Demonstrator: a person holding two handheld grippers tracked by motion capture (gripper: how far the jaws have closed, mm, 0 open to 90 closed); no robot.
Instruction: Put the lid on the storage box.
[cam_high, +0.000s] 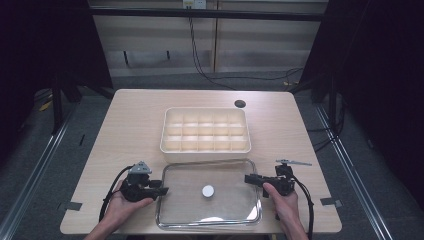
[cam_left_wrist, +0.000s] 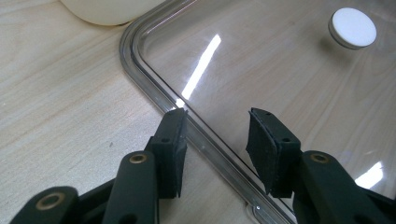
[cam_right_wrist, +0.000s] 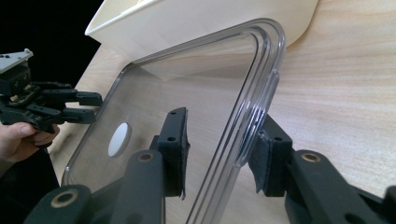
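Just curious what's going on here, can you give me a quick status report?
Left gripper open, astride the clear lid's left rim. Right gripper astride the right rim, one pad touching. Lid flat on table, compartment box just behind.

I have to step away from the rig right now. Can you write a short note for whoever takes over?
Left gripper: jaws straddle the left rim of the clear lid, gaps on both sides, no grip.
Right gripper: jaws straddle the lid's right rim; one pad looks close to or touching it, the other stands apart.
Lid lies flat on the table in front of the open divided box, white knob up.
Done: both grippers placed at the lid's edges.
Left: close on the rim, lift, probably set the lid on the box.
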